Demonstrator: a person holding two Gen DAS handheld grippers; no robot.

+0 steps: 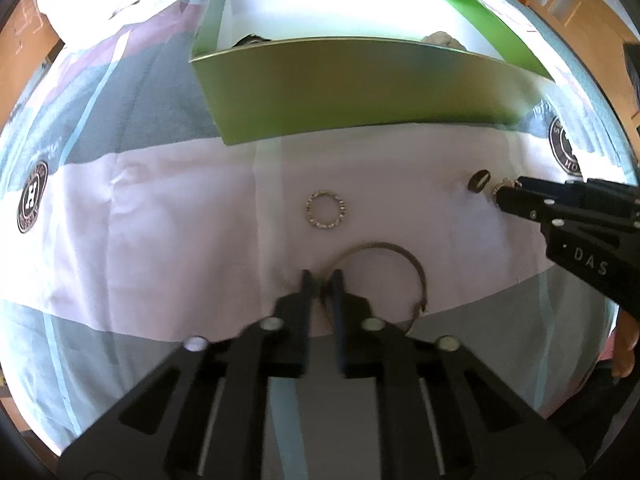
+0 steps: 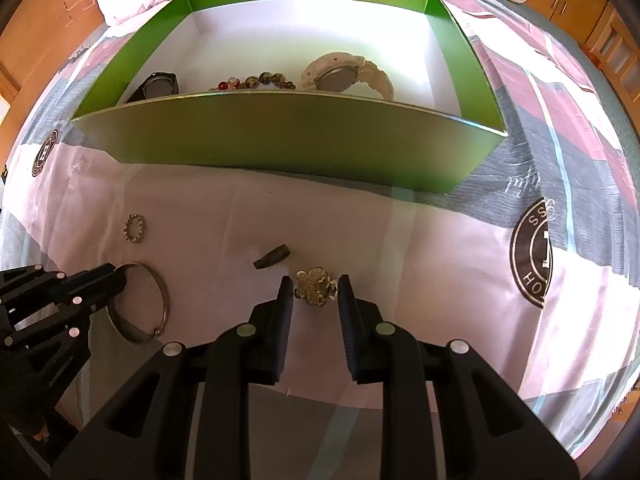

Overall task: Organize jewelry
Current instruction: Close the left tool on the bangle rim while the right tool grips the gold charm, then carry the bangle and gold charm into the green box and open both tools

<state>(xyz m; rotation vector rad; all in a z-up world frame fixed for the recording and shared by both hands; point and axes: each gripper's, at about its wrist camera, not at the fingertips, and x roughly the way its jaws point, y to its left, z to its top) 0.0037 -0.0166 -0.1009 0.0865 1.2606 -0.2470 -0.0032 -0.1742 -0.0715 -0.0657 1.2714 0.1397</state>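
In front of the green box (image 2: 288, 140), the left gripper (image 1: 321, 280) is pinched shut on the bangle (image 1: 404, 256) – the pickup step. The right gripper (image 2: 314, 292) stands part open around the gold brooch (image 2: 314, 286), not pressing. Next, I judge – lift the bangle over the box wall.

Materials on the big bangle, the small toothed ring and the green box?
Bangle: looks like thin metal, dull silver-grey band with a hinge or clasp at one end. Toothed ring: probably metal, pale gold or silver with glinting teeth; stones cannot be told. Green box: seems cardboard, satin green outside, white inside, thin straight walls.
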